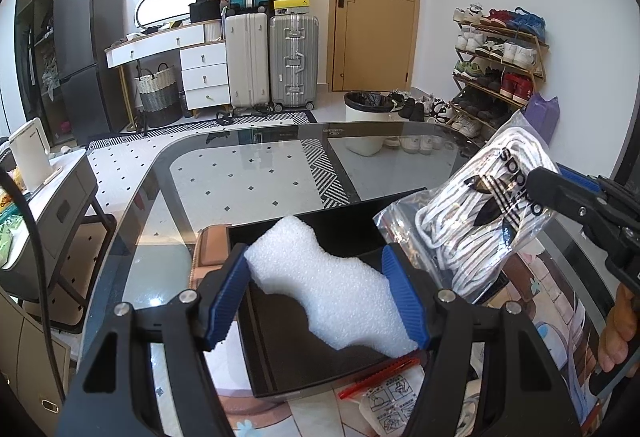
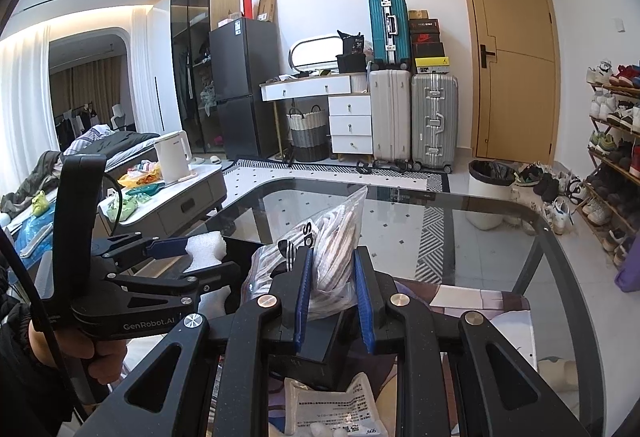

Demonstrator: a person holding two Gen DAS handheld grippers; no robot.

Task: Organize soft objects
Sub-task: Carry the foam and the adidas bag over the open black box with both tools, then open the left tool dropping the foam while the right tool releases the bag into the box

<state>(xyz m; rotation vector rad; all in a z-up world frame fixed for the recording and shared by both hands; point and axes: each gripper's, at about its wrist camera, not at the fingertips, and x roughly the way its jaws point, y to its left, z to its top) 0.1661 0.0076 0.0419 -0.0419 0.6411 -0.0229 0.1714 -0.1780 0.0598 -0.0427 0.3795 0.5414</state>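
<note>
My left gripper (image 1: 316,273) is shut on a white foam piece (image 1: 328,289), held just above an open black box (image 1: 304,369) on the glass table (image 1: 240,173). My right gripper (image 2: 332,273) is shut on a clear bag of white shoelaces (image 2: 336,233) with a black logo, and the bag stands upright between the blue pads. In the left wrist view that laces bag (image 1: 476,213) hangs at the right, over the box's right side. The right wrist view shows the left gripper (image 2: 180,249) with the foam (image 2: 206,247) to its left.
A flat white packet with printed pictures (image 1: 390,401) lies on a patterned mat (image 1: 560,297) in front of the box, and it shows as the packet (image 2: 336,409) below my right gripper. A tan pouch (image 1: 210,257) lies left of the box. The table's far half is bare glass.
</note>
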